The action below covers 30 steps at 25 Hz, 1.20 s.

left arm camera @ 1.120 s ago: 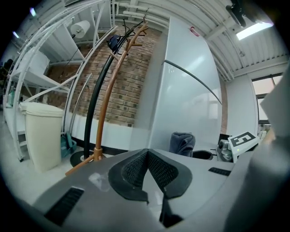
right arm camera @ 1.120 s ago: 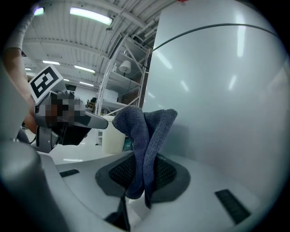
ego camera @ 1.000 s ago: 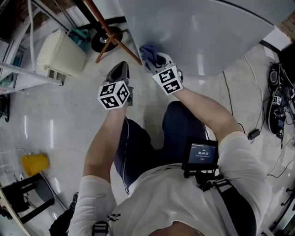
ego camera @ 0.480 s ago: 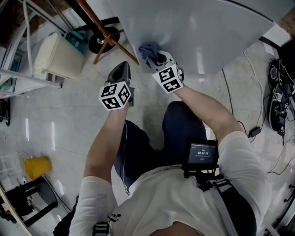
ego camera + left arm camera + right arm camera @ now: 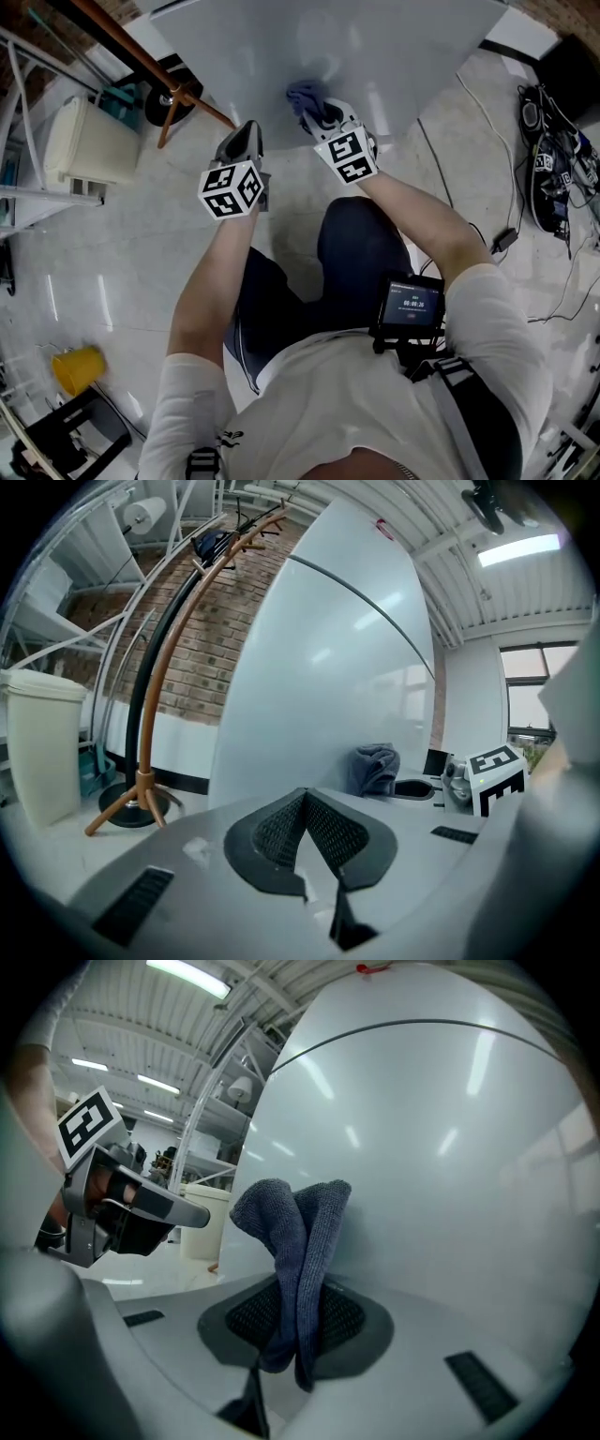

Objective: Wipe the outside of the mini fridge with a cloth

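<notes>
My right gripper (image 5: 302, 1321) pinches the cloth (image 5: 298, 1227) tight, bunched against the fridge (image 5: 375, 56) wall near its bottom edge. I'd press it flatter and sweep in overlapping strokes; my left gripper (image 5: 306, 810), jaws closed on nothing, hangs clear beside.

Bright, even indoor light, no hard shadows. The mini fridge (image 5: 356, 56) has a glossy shell carrying streaky white reflections. Ceiling strip lights (image 5: 187, 977) sit above-left of it in the right gripper view. Another lit strip (image 5: 530, 547) is upper right of it in the left gripper view, with a pale bright window (image 5: 525, 696) below that. Floor (image 5: 103, 281) left of the fridge shows soft glare streaks. Both gripper views are fisheye: black corners, lines bowing at edges. Cloth (image 5: 295, 1260) against the fridge is sharp.
</notes>
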{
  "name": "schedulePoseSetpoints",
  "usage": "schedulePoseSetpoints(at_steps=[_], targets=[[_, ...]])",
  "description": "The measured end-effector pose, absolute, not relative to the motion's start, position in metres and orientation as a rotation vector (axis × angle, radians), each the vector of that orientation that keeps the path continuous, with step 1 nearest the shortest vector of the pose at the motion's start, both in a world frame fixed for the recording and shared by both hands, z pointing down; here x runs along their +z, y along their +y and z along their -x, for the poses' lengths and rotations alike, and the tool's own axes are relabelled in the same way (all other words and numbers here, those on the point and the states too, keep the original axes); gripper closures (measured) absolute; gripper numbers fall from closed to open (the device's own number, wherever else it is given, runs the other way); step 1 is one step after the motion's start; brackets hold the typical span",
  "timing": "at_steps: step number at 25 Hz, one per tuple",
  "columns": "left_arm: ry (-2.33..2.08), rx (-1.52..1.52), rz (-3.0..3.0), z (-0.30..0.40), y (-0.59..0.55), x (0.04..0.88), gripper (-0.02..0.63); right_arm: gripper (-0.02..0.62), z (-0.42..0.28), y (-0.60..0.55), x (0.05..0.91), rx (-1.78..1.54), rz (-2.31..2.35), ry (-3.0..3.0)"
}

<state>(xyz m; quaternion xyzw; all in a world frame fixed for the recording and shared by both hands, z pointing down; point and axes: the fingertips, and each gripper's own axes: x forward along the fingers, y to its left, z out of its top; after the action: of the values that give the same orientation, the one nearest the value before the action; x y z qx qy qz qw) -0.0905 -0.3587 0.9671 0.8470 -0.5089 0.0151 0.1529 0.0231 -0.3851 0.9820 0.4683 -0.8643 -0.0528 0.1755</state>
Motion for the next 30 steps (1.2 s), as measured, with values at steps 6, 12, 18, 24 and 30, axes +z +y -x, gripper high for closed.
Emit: schedulePoseSetpoints(at_steps=[6, 12, 18, 24, 30], targets=[[-1.363, 0.068, -2.474, 0.034, -0.365, 0.975, 0.606, 0.512, -0.089, -0.385, 0.979, -0.137, -1.421, -2.389], [-1.267, 0.093, -2.515, -0.019, -0.37, 0.982, 0.606, 0.512, -0.158, -0.384, 0.978, -0.108, -1.536, -2.311], [-1.202, 0.118, -2.537, -0.054, -0.369, 0.985, 0.606, 0.512, -0.217, -0.384, 0.979, -0.06, -1.653, -2.234], [-1.181, 0.13, -2.553, -0.067, -0.368, 0.986, 0.606, 0.512, -0.263, -0.386, 0.983, -0.017, -1.757, -2.162], [-1.207, 0.137, -2.55, -0.061, -0.364, 0.987, 0.606, 0.512, -0.267, -0.385, 0.986, 0.009, -1.781, -2.156]])
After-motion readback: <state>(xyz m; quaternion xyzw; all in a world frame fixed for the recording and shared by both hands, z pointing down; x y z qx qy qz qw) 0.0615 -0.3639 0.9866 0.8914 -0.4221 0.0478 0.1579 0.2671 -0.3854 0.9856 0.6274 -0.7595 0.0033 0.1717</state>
